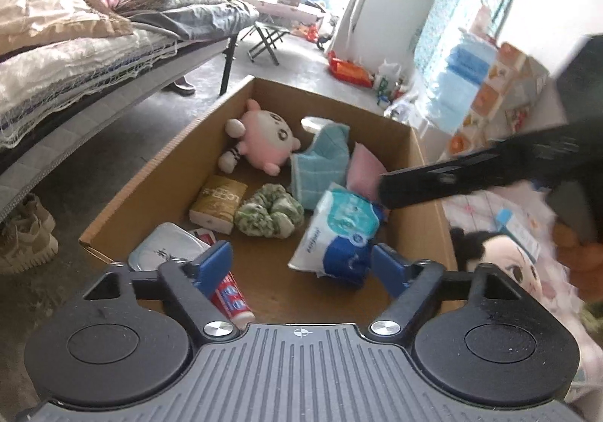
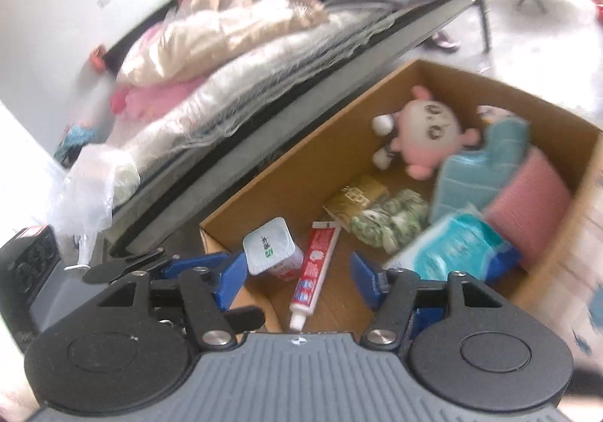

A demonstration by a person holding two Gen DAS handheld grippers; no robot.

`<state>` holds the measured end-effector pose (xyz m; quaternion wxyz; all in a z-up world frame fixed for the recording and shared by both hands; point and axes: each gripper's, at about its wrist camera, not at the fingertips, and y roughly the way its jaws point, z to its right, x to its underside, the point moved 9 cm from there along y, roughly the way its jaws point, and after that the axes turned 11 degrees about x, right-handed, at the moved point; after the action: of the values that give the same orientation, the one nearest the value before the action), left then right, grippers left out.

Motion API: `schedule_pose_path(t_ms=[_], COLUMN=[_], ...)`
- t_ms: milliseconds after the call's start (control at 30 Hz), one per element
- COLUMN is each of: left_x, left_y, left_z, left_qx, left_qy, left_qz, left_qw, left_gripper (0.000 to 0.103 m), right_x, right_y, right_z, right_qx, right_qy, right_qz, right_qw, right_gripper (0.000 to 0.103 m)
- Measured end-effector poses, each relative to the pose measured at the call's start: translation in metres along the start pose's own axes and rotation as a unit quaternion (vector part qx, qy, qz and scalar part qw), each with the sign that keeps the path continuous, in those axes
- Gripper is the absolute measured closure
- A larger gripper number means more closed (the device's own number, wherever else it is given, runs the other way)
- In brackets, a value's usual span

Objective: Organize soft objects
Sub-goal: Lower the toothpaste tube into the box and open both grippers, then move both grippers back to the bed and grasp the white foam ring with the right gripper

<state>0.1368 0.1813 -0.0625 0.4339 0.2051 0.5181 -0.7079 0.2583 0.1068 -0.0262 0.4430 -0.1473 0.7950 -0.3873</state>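
A cardboard box on the floor holds a pink plush toy, a teal cloth, a pink cloth, a green scrunchie, a blue-white tissue pack, a gold packet, a toothpaste tube and a yogurt cup. My left gripper is open and empty above the box's near end. My right gripper is open and empty over the toothpaste tube and yogurt cup. The right gripper's black body crosses the left wrist view.
A bed with quilts and pink pillows runs along the box's left side. Shoes lie under it. A dark-haired doll lies on a patterned cloth right of the box. A folding stool and clutter stand at the back.
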Motion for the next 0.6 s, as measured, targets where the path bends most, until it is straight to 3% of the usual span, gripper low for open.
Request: schedule_pose_path(t_ms=[100, 300, 433, 600], left_x=[0.003, 0.012, 0.018, 0.026], left_y=[-0.001, -0.002, 0.0, 0.004], left_z=[0.015, 0.05, 0.074, 0.105], left_qx=[-0.007, -0.014, -0.014, -0.006], left_qy=[0.021, 0.067, 0.098, 0.137], left_qz=[-0.009, -0.024, -0.034, -0.042], left_qw=[0.9997, 0.9974, 0.9945, 0.9897], left_gripper=[0.006, 0.003, 0.002, 0.002], right_x=[0.021, 0.071, 0.1, 0.142], right_y=[-0.032, -0.085, -0.11, -0.126], right_z=[0.007, 0.022, 0.039, 0.067], right_qx=[0.02, 0.071, 0.132, 0.159], right_qy=[0.024, 0.063, 0.091, 0.152], right_qz=[0.033, 0.095, 0.13, 0.148], right_qw=[0.999, 0.991, 0.978, 0.964], right_gripper=[0.029, 0.024, 0.022, 0.02])
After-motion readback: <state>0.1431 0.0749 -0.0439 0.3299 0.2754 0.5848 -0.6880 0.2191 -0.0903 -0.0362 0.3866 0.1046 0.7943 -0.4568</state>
